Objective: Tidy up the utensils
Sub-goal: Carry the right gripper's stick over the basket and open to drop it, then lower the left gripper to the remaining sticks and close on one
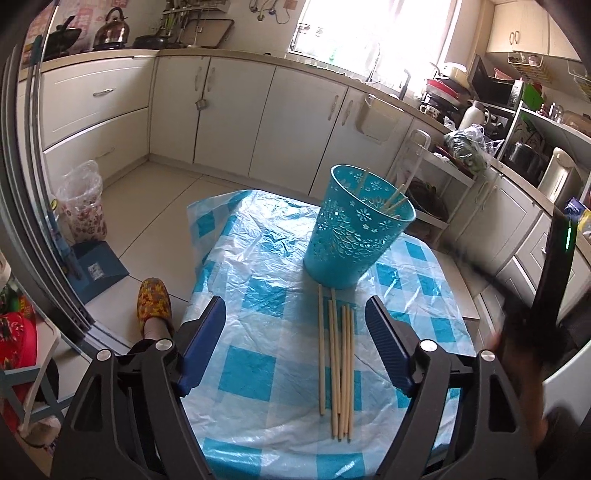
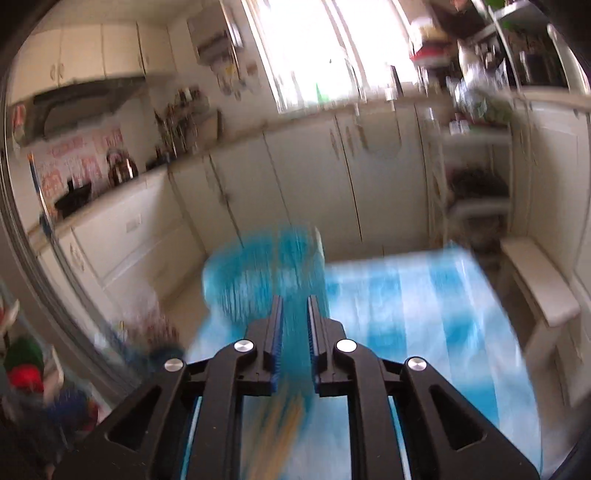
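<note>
A turquoise perforated plastic bucket with flower cut-outs (image 1: 356, 230) is seen upright at the far part of the table, with a few pale wooden chopsticks (image 1: 393, 197) leaned inside, tips poking past the rim toward the right. A bundle of loose pale wooden chopsticks (image 1: 338, 360) is laid flat on the blue-and-white checked plastic tablecloth (image 1: 255, 284) just in front of the bucket's base, roughly parallel, long axes running from the camera toward the bucket, far ends close to the base. The left gripper (image 1: 295, 343) is held above the cloth with blue-padded fingers spread wide, nothing gripped; the loose chopsticks are seen between them, nearer the right finger. The right gripper (image 2: 295, 317) is heavily motion-blurred; a narrow gap is left between its fingers and nothing is seen pinched there, with the blurred bucket (image 2: 258, 269) just beyond the tips. Cream kitchen cabinets (image 1: 236, 110), a bright window (image 1: 373, 26), a kettle on the counter (image 1: 112, 29) and a tiled floor (image 1: 155, 206) are shown around the table. A foot in a patterned slipper (image 1: 154, 306) is visible at the left of the table.
</note>
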